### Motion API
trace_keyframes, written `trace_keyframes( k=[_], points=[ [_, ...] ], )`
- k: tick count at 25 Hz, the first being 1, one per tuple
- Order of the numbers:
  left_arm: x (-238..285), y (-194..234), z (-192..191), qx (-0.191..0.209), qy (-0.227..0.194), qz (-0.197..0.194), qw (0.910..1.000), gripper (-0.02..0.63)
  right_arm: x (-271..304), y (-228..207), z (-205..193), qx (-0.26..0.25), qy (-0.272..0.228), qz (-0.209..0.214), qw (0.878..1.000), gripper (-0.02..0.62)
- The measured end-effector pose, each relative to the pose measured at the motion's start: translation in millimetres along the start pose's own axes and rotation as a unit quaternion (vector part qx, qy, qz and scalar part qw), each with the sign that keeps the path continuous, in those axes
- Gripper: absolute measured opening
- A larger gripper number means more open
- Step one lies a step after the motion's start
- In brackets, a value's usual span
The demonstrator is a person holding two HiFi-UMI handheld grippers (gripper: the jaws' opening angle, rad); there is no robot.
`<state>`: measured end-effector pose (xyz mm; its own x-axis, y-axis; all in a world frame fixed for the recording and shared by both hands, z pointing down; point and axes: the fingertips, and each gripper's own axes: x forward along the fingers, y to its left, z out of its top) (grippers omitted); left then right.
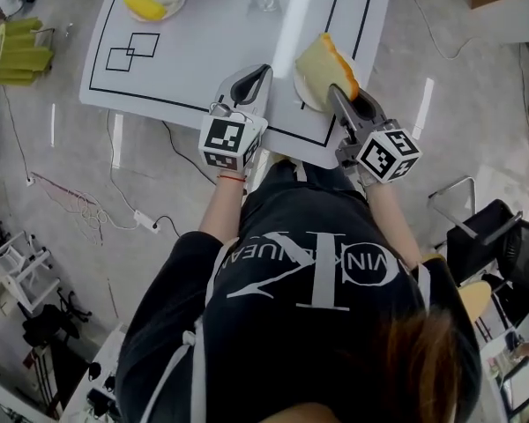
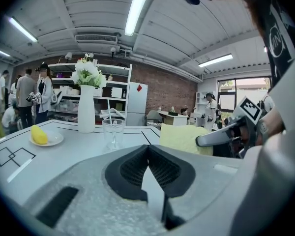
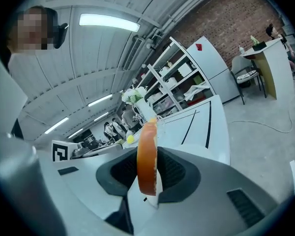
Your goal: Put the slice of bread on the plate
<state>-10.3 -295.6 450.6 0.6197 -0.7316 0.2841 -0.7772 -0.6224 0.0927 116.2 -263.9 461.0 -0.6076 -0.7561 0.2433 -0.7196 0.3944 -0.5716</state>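
Orange-crusted pale bread slice (image 1: pixel 320 62) pinched in right gripper (image 1: pixel 339 92) hovers over round white plate (image 1: pixel 298 86), not down yet; left gripper (image 1: pixel 257 76) closed, empty.

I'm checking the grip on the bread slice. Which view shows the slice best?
The head view: the slice of bread shows its pale face and orange crust, held in the right gripper. The right gripper view shows only the crust, edge-on between the jaws; the left gripper view, just its pale face.
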Motion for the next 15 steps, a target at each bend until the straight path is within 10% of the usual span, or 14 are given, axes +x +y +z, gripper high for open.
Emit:
trace_keyframes(
  k=[15],
  points=[
    [13,3,9,-0.003,-0.008,0.022,0.9997,0.011,-2,-14,-20,-0.002,0.073,0.018,0.997,0.106]
  ],
)
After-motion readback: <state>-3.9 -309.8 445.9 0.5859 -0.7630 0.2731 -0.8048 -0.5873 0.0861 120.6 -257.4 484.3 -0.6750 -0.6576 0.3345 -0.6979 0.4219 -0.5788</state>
